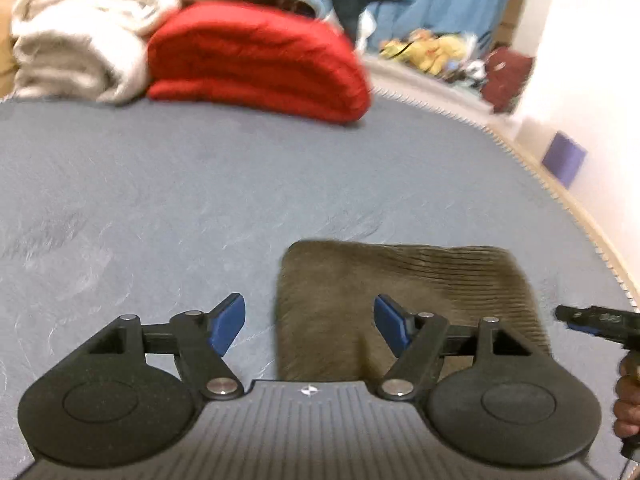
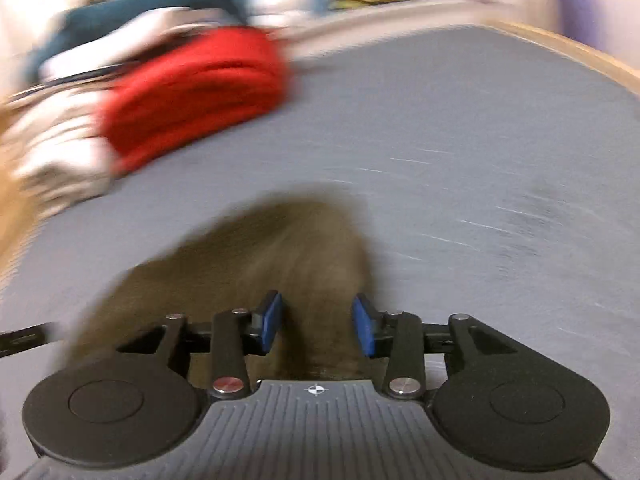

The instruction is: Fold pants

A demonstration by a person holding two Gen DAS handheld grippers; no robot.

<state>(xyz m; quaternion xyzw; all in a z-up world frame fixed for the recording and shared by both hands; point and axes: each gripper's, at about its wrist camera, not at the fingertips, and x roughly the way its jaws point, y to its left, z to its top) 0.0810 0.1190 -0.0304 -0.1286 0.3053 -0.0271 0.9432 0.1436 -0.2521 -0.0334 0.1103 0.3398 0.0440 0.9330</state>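
pants (image 1: 400,292) folded flat on bed (image 1: 160,184) | left tongs (image 1: 310,324) apart, empty | right tongs (image 2: 318,326) apart, empty

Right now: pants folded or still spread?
Folded. The brown pants lie as one compact rectangle on the blue bed cover, no legs trailing out.

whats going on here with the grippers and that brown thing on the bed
A person holds a two-finger gripper in each hand over a grey-blue bed cover. A pair of olive-brown ribbed pants lies on it, folded into a compact rectangle. The left gripper and the right gripper both stand open above it, holding nothing. A folded red blanket and a cream blanket sit at the far end.
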